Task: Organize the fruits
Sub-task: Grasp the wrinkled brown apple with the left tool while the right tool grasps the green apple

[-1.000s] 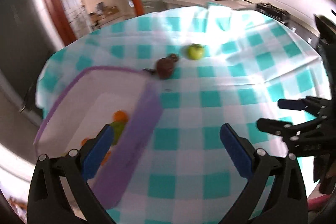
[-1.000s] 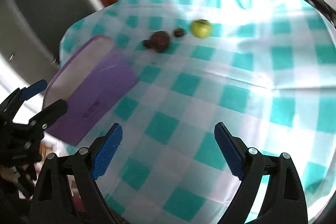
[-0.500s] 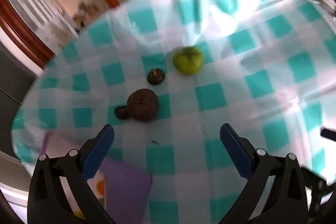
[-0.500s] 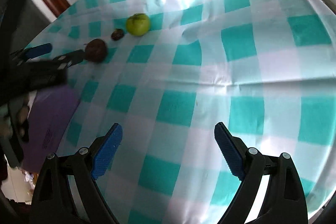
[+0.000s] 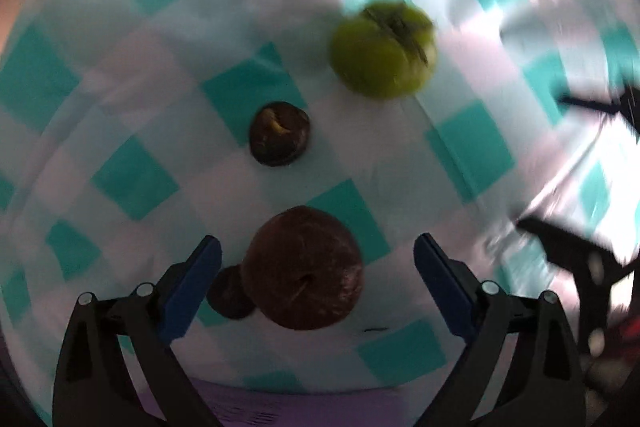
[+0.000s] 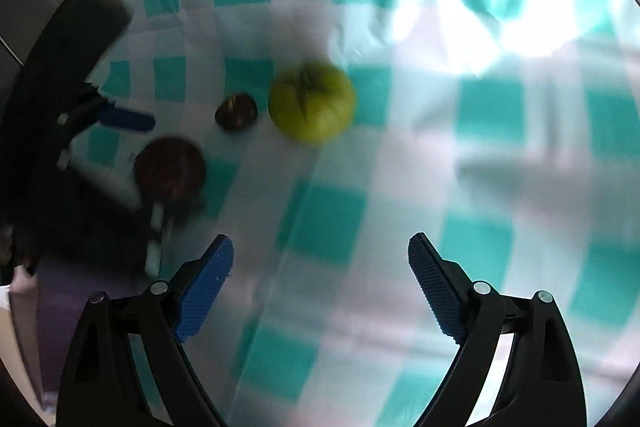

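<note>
The left gripper [image 5: 316, 267] hangs spread wide over a teal-and-white checked tablecloth [image 5: 468, 151], its blue pads [image 5: 192, 287] standing to either side of a large brown fruit [image 5: 303, 269] without touching it. A small dark fruit [image 5: 228, 293] sits against that brown fruit on the side of the left pad, partly hidden behind it. Straight ahead of the fingers lies a second small dark fruit [image 5: 279, 133], and farther ahead and to the right rests a green fruit [image 5: 383, 49] with a leafy cap, blurred in this view. A purple container edge [image 5: 304, 407] shows just beneath the gripper.

The right gripper [image 6: 320, 267] is likewise released, its blue pads [image 6: 204, 291] wide apart and holding nothing, with only tablecloth [image 6: 488, 115] between them. Ahead of it and slightly left lies the green fruit [image 6: 312, 101]; the small dark fruit [image 6: 236, 111] sits just beside it, apart. Farther left, the large brown fruit [image 6: 170, 167] rests between the fingers of the left gripper [image 6: 136, 163], seen from the side and heavily blurred.
</note>
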